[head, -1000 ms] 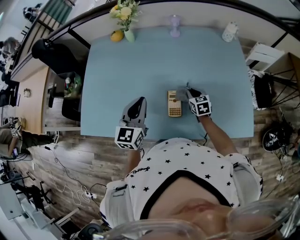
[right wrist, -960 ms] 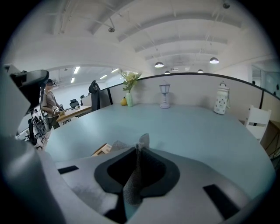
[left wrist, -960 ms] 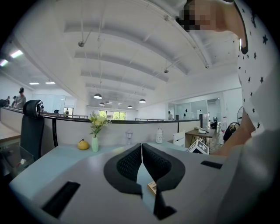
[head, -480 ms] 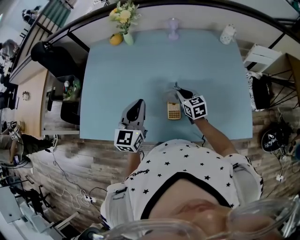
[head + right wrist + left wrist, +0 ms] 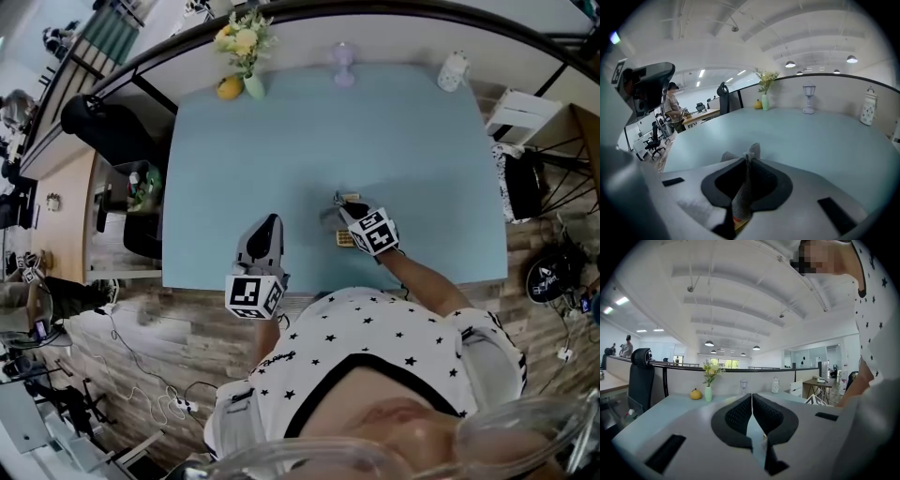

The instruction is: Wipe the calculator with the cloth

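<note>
Head view: jaws of right gripper (image 5: 341,204) clamp grey cloth (image 5: 740,197) at gold rectangular calculator (image 5: 345,240) by near edge of light-blue table (image 5: 422,141); left gripper (image 5: 266,225) jaws together.

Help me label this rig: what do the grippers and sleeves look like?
The left gripper and right gripper have light grey bodies, black textured fingers and a white cube with black square markers. The person wears a white short-sleeved shirt with black stars.

The grey cloth (image 5: 742,192) looks coarse-woven; the table (image 5: 281,141) smooth, matt.
</note>
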`<state>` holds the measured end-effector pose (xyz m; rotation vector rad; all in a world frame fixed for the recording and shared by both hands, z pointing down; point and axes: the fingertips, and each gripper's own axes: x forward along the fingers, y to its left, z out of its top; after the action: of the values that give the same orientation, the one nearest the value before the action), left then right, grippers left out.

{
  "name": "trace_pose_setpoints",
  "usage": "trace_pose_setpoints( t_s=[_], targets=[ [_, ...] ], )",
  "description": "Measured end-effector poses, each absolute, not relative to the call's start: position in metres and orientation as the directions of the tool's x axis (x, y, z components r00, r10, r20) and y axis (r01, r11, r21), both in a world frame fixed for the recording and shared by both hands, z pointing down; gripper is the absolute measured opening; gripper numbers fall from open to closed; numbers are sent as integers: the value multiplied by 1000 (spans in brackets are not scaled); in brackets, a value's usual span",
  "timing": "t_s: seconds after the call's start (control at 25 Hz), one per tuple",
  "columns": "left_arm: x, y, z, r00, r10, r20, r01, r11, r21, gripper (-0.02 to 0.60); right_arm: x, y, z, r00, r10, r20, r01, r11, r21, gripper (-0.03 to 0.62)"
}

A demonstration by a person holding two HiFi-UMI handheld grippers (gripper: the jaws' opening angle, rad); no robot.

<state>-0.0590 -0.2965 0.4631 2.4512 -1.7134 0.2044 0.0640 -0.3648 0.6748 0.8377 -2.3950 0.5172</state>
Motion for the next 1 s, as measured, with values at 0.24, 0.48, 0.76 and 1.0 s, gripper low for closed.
trace_pose_setpoints(
  t_s=[0.24,0.48,0.76,1.0],
  targets=[
    [-59,-296,463,345,-918,195,-938,-344,42,31,71,-368,678,-639,-462,615,-676,718,-163,35],
    [-53,-299,464,370,-908,196,-928,-369,46,31,92,-374,679,-604,-500,620,-719,677,-155,35],
    [-41,-306,465,410,-891,193,-911,-408,53,31,124,-378,681,-552,-549,627,-779,609,-152,35],
    [-31,-310,465,438,-879,190,-898,-437,51,31,147,-375,690,-510,-567,647,-813,564,-147,35]
  ],
)
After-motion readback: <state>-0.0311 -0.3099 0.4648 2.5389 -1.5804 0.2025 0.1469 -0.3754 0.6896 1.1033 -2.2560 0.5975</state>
